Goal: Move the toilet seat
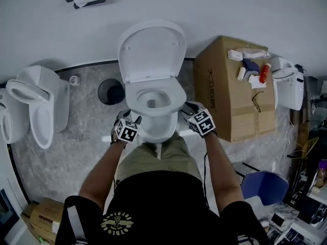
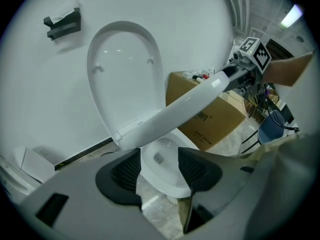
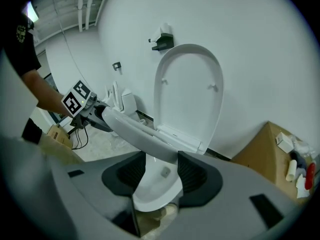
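I think you are part way there. The toilet seat (image 2: pixel 185 104) is off the bowl (image 2: pixel 160 171) and tilted up at the front, but it is not against the lid (image 2: pixel 125 79) yet. There is more lifting to do if up is where you want it. Your left gripper (image 2: pixel 159 156) has its jaws wide apart and pinches nothing; the seat's edge sits right at the tips and seems to rest on them. Your right gripper (image 3: pixel 161 159) looks the same. The head view shows both grippers at the seat's front corners and the cardboard box (image 1: pixel 225 96) beside the toilet, but the tilt is hard to see there. The two gripper views show the seat from the side, so the tilt is plain. Each also shows the other gripper at the far edge.
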